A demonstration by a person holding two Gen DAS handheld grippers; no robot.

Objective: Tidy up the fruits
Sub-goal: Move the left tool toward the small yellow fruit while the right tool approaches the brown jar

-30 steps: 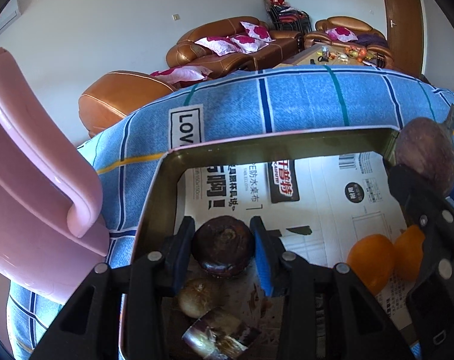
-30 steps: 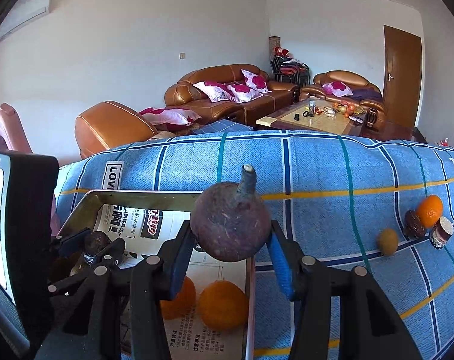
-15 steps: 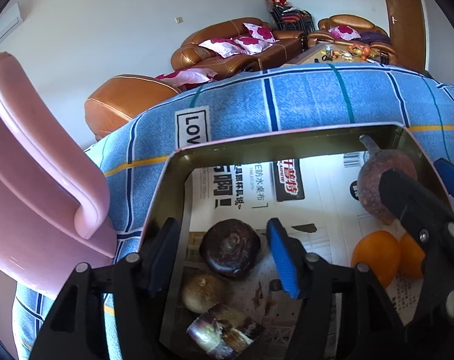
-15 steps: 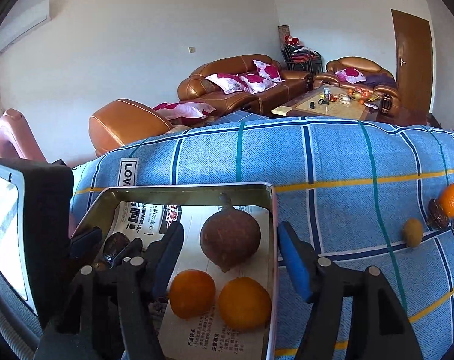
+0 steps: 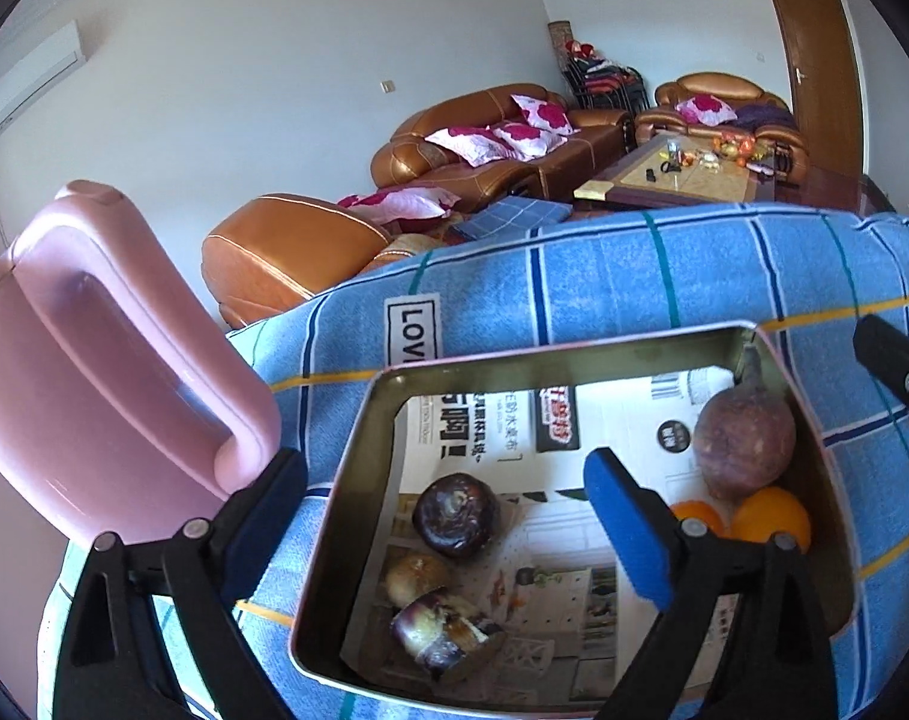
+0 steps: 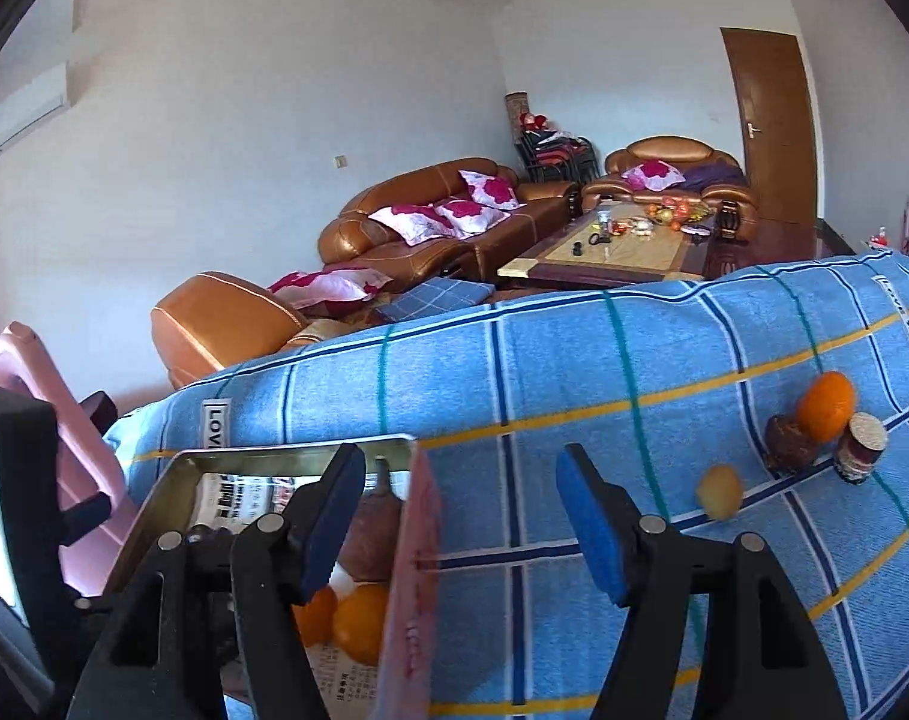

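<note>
The desk (image 5: 664, 276) wears a blue cloth checked with dark blue, white, teal and yellow lines. The metal tray (image 5: 358, 468) has dull gold walls and a pink rim, lined with white newsprint bearing black and red print. In it lie a dark purple fruit (image 5: 457, 516), a reddish-brown stemmed fruit (image 5: 745, 450) and two oranges (image 5: 772, 519). At left stands a pink chair (image 5: 106, 360). Far right on the cloth, another orange (image 6: 826, 405) and a small yellow fruit (image 6: 718, 491).

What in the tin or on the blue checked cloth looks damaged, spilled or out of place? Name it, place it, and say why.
In the tin, the fruit nearest the camera looks split, pale flesh showing, with dark stains on the paper lining. Four items remain loose on the cloth.
</note>
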